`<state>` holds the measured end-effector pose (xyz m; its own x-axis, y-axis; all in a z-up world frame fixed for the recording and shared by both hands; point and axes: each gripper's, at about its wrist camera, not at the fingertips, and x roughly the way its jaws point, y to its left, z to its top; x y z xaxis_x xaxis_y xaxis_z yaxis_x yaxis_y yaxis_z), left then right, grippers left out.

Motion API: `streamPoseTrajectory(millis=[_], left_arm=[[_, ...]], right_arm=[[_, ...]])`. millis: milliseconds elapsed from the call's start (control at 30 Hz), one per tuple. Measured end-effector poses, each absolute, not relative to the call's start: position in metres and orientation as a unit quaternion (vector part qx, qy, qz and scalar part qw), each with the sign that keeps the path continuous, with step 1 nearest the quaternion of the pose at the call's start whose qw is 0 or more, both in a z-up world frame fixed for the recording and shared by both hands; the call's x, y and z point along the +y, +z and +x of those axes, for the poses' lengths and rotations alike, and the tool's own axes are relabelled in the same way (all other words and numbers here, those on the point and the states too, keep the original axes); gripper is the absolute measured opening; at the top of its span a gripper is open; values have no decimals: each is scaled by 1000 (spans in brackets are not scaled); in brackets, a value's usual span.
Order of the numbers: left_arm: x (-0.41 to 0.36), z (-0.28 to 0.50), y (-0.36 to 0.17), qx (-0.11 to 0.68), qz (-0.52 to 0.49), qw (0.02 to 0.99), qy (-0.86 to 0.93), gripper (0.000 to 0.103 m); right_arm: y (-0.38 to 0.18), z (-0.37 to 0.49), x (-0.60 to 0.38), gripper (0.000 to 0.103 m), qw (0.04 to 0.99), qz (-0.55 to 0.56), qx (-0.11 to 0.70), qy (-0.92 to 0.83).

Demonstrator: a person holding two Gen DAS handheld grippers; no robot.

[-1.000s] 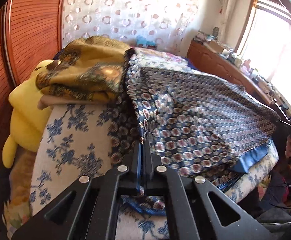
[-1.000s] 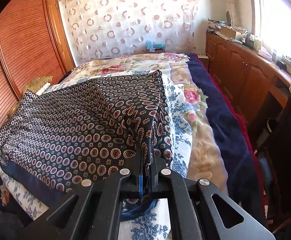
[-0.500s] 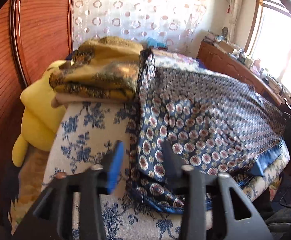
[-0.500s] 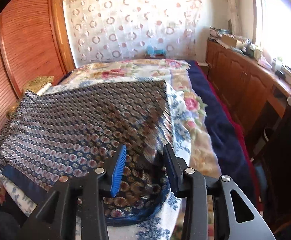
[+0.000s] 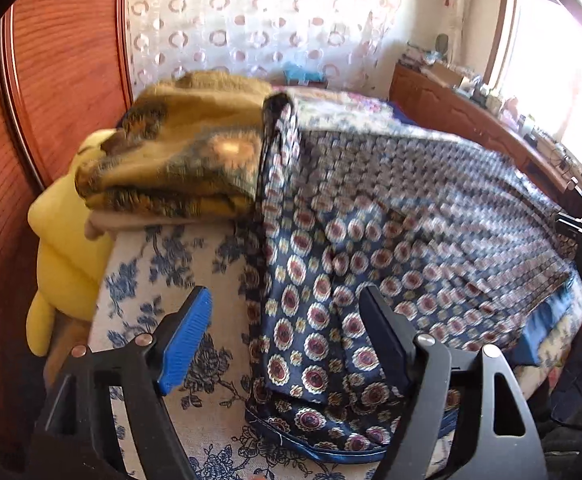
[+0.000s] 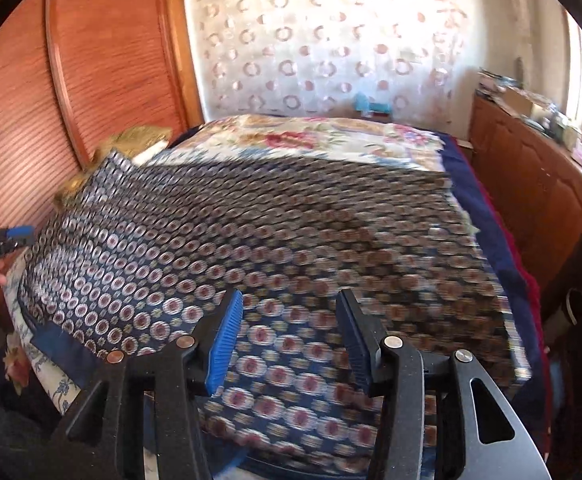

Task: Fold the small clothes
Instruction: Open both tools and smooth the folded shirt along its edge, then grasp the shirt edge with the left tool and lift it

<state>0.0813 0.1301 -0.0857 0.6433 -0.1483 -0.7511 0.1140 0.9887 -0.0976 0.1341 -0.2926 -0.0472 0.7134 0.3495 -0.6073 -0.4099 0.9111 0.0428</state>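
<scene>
A navy cloth with red-and-white medallions [image 5: 391,240] lies spread flat over the near end of the bed [image 6: 275,216]. My left gripper [image 5: 287,328] hovers over the cloth's left corner. Its jaws are opening, and the cloth lies below them with neither pad pressing on it. The blue pad [image 5: 187,340] stands over the bare bedspread. My right gripper [image 6: 291,328] is above the cloth's near edge. Its jaws are also opening, and nothing is gripped between them. Each gripper also shows at the edge of the other's view: the left gripper [image 6: 3,240] and the right gripper [image 5: 579,236].
A folded golden-brown blanket [image 5: 179,160] lies on the bed left of the cloth, with a yellow plush toy [image 5: 63,248] beside it. A blue-flowered bedspread [image 5: 159,280] covers the mattress. Wooden panelling [image 5: 51,80] stands to the left and a cluttered wooden dresser [image 6: 531,176] to the right.
Both grippers were shut on the cloth's lifted edge. Both have let go and opened wide. The cloth has dropped flat onto the bed, and the right gripper's view has shifted sideways over it.
</scene>
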Motion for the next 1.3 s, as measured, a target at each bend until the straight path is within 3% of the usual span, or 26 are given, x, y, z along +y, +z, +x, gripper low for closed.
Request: streamPoseTrajectory(millis=[467, 667, 767, 967, 1033, 1300], left_arm=[[132, 87, -109, 440, -24, 897, -44, 77], [134, 85, -110, 432, -27, 900, -45, 77], [138, 82, -108, 422, -46, 904, -54, 56], [137, 81, -107, 418, -50, 904, -78, 30], [135, 82, -107, 421, -54, 902, -85, 7], [98, 77, -63, 374, -31, 919, -124, 3]], right_arm=[[-70, 157, -257, 53, 905, -74, 345, 237], [-80, 159, -244, 59, 903, -90, 357, 220], [-83, 162, -238, 60, 903, -94, 359, 217], [-84, 165, -240, 61, 902, -85, 362, 218], [-83, 164, -244, 61, 903, -80, 361, 219], [-81, 162, -256, 61, 908, -59, 352, 219]])
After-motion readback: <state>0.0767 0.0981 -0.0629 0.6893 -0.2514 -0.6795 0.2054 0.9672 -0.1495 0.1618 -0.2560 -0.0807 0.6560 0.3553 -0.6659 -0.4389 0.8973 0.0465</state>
